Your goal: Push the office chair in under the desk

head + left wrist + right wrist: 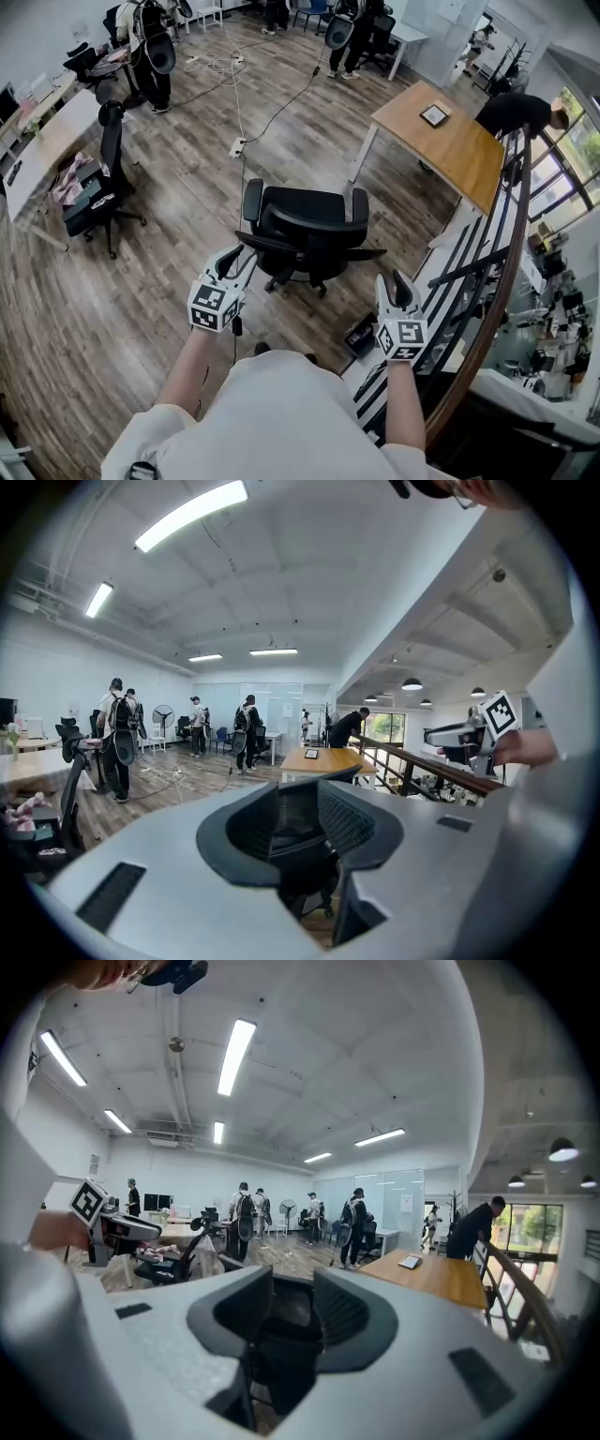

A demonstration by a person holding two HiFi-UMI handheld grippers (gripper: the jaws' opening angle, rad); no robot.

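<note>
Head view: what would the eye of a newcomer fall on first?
A black office chair stands alone in the middle of the wooden floor, its back toward the camera. The left claw and the right claw, both open, point at it from the bottom edge. A wooden desk stands at the upper right.
</note>
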